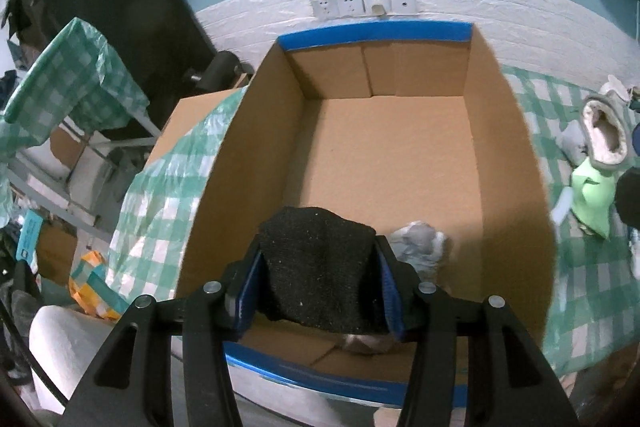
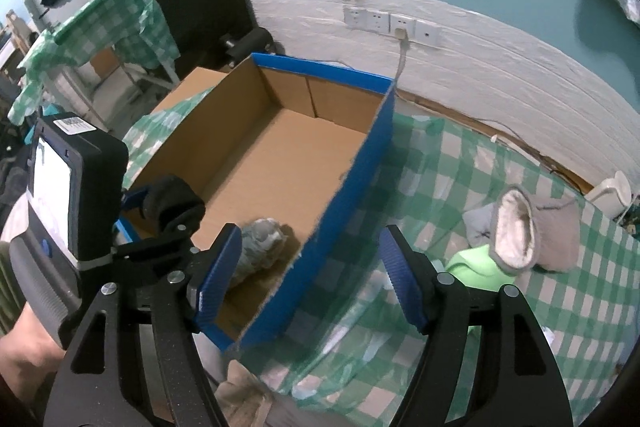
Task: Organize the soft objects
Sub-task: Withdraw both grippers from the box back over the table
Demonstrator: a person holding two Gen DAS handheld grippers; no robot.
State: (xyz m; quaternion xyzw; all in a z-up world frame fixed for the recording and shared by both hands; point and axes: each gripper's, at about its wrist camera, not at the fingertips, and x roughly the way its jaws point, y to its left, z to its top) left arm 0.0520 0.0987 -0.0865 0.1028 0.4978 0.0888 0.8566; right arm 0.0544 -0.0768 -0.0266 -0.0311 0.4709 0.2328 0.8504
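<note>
Black sock (image 1: 320, 271) in left claw (image 1: 318, 279); right claw (image 2: 310, 279) empty.

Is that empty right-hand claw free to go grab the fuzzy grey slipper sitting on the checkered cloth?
Probably yes. The right gripper has open fingers with nothing between them, and the grey slipper lies uncovered on the checkered cloth, outside the cardboard box. Only the green item lies against it.

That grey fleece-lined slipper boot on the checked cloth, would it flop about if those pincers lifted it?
Probably. The grey slipper boot looks soft, its fleecy mouth gaping and slumped against the green garment, so it would likely sag. It seems light, and unlikely to roll.
</note>
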